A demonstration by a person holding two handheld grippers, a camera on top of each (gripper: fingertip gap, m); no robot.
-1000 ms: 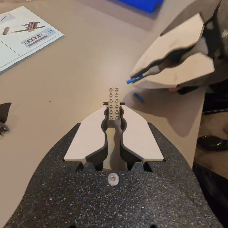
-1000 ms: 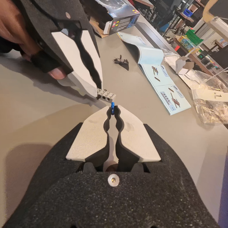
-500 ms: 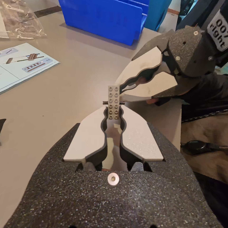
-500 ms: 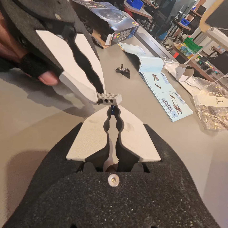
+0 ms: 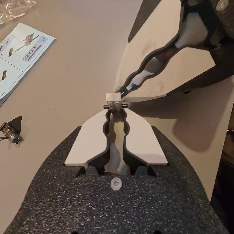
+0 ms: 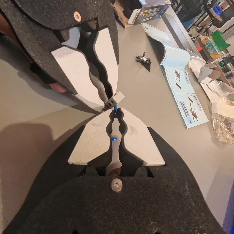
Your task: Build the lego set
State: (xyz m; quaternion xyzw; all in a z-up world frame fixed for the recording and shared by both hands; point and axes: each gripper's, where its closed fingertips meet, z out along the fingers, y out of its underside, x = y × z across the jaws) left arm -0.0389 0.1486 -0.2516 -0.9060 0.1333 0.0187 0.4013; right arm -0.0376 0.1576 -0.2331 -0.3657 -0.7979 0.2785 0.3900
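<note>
The left claw (image 5: 115, 111) is clamped on the near end of a grey studded brick (image 5: 113, 100), both pads pressed against its sides, with the far end sticking out past the fingertips above the desk (image 5: 78, 88). A short dark pin (image 5: 106, 107) runs crosswise through the brick and pokes out on both sides just ahead of the claw tips. The brick's side face shows round holes (image 6: 110, 102), and those in sight look empty.

The right claw (image 6: 115, 112) is nearly shut on a small blue peg (image 6: 115, 111), pinched between its tips with the peg's end protruding. That end sits just beside the brick's lower corner, close to the holed face; whether it touches the brick I cannot tell. It does not look seated in a hole.

A second blue peg (image 6: 114, 139) lies on the desk below the right claw, nearer its body than the brick. Farther beyond the brick lie a small dark toy figure (image 6: 145, 61), an open pale blue instruction booklet (image 6: 184, 96) and clear plastic bags (image 6: 222, 124).
</note>
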